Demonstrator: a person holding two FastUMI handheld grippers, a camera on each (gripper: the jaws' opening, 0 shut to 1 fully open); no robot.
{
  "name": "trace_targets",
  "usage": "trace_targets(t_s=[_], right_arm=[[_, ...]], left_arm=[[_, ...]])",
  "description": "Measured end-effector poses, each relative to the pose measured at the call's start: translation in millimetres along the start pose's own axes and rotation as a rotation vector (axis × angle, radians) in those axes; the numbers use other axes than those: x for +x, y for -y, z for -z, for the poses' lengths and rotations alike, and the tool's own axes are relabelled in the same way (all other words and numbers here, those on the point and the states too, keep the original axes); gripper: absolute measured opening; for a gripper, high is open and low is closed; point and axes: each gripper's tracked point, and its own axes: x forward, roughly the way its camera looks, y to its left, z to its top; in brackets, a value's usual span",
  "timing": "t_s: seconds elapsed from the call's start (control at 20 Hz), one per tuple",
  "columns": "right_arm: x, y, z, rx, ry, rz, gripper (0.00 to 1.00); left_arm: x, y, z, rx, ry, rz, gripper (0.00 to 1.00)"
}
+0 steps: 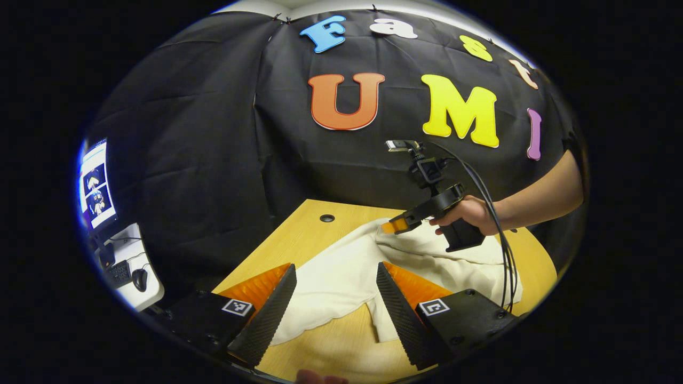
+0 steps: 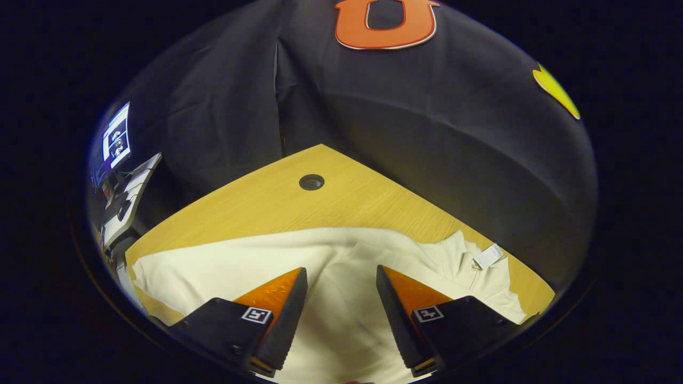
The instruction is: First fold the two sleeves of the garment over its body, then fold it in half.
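Observation:
A cream-white garment (image 1: 341, 277) lies spread on the wooden table (image 1: 299, 229). In the left gripper view my left gripper (image 1: 336, 290) hovers open over the garment's near edge, and a sleeve (image 1: 380, 320) hangs toward me by its right finger. Farther off, a hand holds the right gripper (image 1: 397, 225) low over the garment's far part. In the right gripper view the right gripper (image 2: 341, 290) stands open just above the cloth (image 2: 341, 266), nothing pinched between its fingers. A small white tag (image 2: 488, 256) shows at the garment's right end.
The table has a round cable hole (image 2: 311, 182) near its far side. A black cable (image 1: 501, 256) trails from the right gripper over the garment. Off the table to the left stands a white desk (image 1: 141, 290) with a monitor (image 1: 96, 184), keyboard and mouse.

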Motion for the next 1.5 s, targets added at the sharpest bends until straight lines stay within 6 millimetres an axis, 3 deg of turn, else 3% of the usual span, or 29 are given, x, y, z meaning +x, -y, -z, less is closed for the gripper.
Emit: trace_targets(t_s=[0.2,0.55,0.7,0.85,1.0,1.15,1.35,1.5], right_arm=[[-46,5,-2,0.046,0.048,0.053,0.86],[-170,2,0,0.143,0.209,0.082,0.88],[-213,3,24,0.184,0.220,0.096,0.88],[-248,3,54,0.186,0.206,0.105,0.88],[-276,13,78,0.080,0.184,0.114,0.88],[-301,21,83,0.089,0.194,0.129,0.88],[-311,31,100,0.158,0.175,0.146,0.88],[-318,27,110,0.185,0.164,0.150,0.87]], left_arm=[[-2,-12,11,0.040,0.004,-0.015,0.97],[-17,-40,28,0.119,0.009,-0.017,0.97],[-21,-54,37,0.149,0.012,-0.008,1.00],[-24,-86,63,0.162,-0.037,-0.026,1.00],[-23,-122,104,0.165,-0.120,-0.028,1.00],[-18,-144,144,0.207,-0.224,0.016,1.00],[-10,-166,174,0.198,-0.304,0.050,1.00],[-6,-171,190,0.210,-0.350,0.094,1.00]])
